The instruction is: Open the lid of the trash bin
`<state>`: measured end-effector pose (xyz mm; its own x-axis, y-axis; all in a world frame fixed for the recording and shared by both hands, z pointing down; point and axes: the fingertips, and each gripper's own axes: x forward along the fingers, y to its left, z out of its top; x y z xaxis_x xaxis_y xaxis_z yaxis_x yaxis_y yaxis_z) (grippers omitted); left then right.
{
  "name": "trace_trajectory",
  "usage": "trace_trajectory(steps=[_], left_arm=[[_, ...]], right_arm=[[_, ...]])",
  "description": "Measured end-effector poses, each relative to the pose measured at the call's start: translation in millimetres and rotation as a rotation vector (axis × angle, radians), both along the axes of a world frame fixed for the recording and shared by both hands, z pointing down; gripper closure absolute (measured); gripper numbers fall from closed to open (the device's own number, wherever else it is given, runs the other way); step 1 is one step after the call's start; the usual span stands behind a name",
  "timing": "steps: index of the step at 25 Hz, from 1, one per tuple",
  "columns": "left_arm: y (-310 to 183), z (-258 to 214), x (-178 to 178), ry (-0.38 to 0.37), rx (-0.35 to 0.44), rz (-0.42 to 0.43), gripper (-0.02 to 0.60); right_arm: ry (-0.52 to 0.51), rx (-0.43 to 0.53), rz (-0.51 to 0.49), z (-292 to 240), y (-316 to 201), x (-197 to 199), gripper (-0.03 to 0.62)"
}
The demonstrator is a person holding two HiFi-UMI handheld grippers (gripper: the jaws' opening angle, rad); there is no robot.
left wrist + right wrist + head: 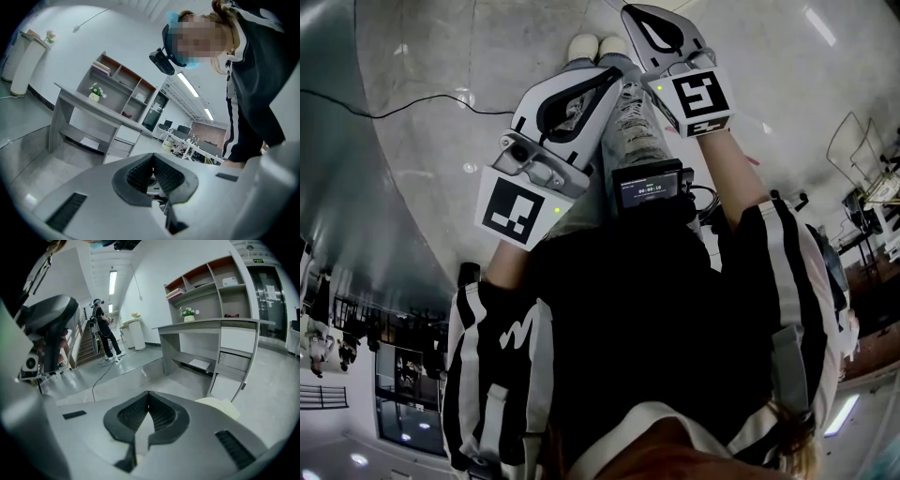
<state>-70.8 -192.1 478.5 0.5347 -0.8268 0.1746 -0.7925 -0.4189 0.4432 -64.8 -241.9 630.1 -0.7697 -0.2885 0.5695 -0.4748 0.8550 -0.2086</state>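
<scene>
Left hand-held gripper (pixel 152 164) closed, empty. Right hand-held gripper (pixel 149 401) closed, empty. Both held at waist height over floor (pixel 422 56). Bin not identifiable in any of 3 views. Risks: reaching lid with jaws closed, so no grasp; tripping on floor cable (pixel 92 391).

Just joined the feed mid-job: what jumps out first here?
The left gripper and right gripper dominate the head view's upper middle, fingers closed together on nothing, held above the person's legs and the grey floor. In the right gripper view a grey desk with open shelves stands at right, and another person stands far off by stairs.
</scene>
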Motion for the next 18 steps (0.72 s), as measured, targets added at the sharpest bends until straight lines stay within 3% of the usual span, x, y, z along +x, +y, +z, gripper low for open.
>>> trace_trajectory(steps=[18], left_arm=[[9.7,3.4,24.8,0.007,-0.014,0.011,0.577]], right_arm=[[0.135,-0.048,-0.031,80.5,10.3,21.0,0.589]])
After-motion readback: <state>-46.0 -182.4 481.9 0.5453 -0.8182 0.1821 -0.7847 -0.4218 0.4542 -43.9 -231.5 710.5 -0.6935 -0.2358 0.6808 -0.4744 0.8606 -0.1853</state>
